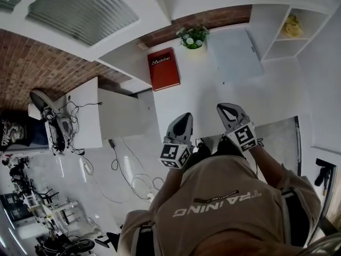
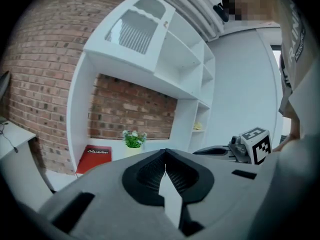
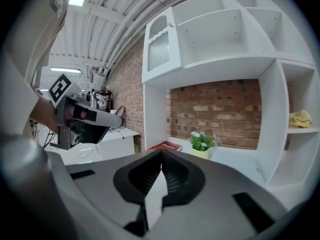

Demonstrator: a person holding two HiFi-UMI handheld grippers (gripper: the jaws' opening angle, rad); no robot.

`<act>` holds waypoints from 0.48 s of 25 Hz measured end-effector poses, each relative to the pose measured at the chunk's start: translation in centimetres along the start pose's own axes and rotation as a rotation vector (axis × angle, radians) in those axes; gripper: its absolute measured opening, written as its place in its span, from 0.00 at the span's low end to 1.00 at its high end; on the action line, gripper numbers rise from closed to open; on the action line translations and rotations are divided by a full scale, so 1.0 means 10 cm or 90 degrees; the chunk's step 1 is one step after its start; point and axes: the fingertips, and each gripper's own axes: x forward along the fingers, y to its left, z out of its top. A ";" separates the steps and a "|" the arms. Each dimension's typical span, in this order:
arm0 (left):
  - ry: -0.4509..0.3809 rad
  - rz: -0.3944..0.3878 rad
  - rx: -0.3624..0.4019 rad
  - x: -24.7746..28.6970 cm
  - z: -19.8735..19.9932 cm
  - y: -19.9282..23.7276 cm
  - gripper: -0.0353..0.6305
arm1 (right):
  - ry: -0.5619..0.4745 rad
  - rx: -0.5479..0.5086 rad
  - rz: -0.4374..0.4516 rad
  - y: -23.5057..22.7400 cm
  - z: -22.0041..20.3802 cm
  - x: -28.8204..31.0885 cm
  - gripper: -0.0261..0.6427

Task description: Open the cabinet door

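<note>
Both claws clenched and empty; cabinet door shut, up high at the left end of the shelf unit.
You hold the left claw and right claw side by side, jaws pressed together on nothing, well short of the cabinet door. To do it well, lift one claw to what looks like a small knob on the door's edge next to the open shelves. Spread the jaws, pinch it, then pull along the hinge arc. Ribbed glass hides the cabinet's contents. The open shelves look bare. The right cubby holds a yellow thing. The table carries a red book and a potted plant.
</note>
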 end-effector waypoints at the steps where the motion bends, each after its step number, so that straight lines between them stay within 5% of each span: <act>1: -0.004 0.009 -0.002 -0.07 0.01 0.06 0.07 | -0.005 -0.006 0.011 0.08 0.05 0.05 0.06; 12: -0.043 -0.010 -0.011 -0.44 0.21 0.73 0.06 | 0.012 0.018 -0.004 0.59 0.39 0.45 0.06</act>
